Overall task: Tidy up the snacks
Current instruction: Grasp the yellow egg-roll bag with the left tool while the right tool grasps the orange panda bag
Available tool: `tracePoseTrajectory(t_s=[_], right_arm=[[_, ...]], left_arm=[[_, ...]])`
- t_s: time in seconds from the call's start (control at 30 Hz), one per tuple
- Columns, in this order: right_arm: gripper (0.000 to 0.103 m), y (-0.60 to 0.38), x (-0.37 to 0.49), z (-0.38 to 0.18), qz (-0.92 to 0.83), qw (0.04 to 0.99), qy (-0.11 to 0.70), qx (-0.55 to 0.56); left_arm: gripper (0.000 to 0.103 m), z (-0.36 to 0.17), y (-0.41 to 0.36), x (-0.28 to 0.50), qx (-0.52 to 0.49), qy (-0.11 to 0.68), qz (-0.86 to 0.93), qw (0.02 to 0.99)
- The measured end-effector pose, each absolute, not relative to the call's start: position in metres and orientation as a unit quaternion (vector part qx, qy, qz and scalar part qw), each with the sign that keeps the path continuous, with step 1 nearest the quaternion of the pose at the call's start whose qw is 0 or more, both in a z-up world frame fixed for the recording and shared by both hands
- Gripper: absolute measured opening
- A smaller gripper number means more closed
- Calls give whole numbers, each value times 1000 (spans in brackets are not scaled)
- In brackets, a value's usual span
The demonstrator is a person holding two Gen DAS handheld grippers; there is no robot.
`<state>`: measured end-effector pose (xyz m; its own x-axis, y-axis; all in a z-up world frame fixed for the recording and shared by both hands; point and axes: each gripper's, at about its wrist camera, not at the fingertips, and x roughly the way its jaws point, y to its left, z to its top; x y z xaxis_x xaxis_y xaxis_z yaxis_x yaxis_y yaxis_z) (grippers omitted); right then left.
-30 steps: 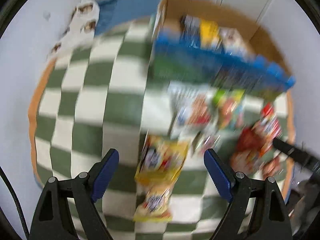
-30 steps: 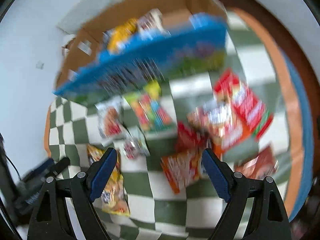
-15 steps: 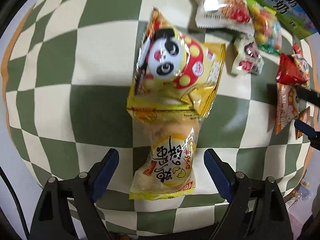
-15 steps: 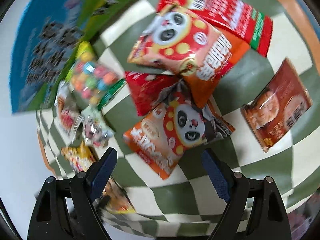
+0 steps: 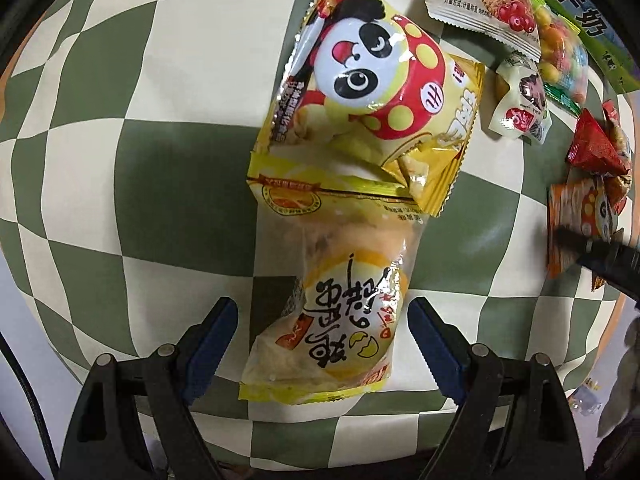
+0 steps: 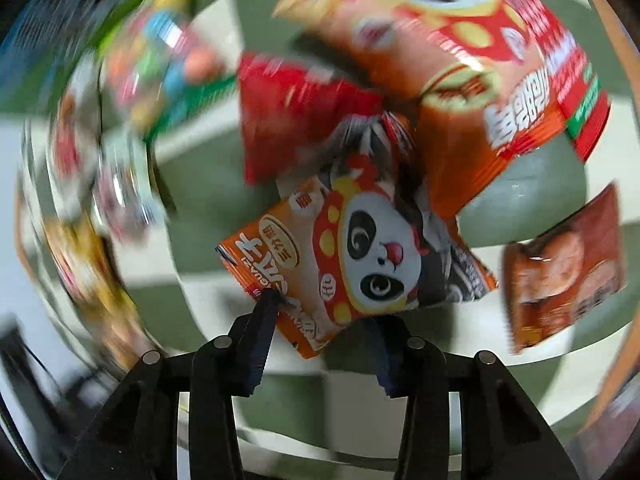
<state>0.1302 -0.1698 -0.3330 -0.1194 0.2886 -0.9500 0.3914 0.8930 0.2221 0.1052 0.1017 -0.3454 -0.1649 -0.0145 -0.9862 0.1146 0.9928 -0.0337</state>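
Left tool (image 5: 323,334) points straight down with jaws wide apart, straddling the yellow cake packet (image 5: 340,320) on the green-and-cream checkered cloth (image 5: 132,128); pads clear of it on both sides. That packet's top end sits under the yellow panda bag (image 5: 372,96). Right tool (image 6: 325,334): jaws have just been closing, and I see them pinched on the lower corner of the orange panda packet (image 6: 352,260). Behind it lie a red bag (image 6: 296,116) and a larger orange panda bag (image 6: 460,80), overlapping; a brown packet (image 6: 560,268) sits apart to the right. Right view is motion-blurred at the edges.
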Motion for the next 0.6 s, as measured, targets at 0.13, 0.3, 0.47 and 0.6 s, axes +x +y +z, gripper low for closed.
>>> tracePoseTrajectory(t_s=[0.13,0.3,0.47,0.6], right_arm=[[55,-178,115,-323,-18,617,744,256],[89,-219,106,-313,-77,615,674,403],[89,-236,119,-340,-165,566,649,481],[74,-219,138,-347,-169,579,693,394]], left_arm=[[87,-348,98,99,29,761,-55,646],[87,-352,87,100,23,760,-53,648],[87,-358,83,98,15,764,-50,643],[87,-361,82,99,14,765,-46,643]])
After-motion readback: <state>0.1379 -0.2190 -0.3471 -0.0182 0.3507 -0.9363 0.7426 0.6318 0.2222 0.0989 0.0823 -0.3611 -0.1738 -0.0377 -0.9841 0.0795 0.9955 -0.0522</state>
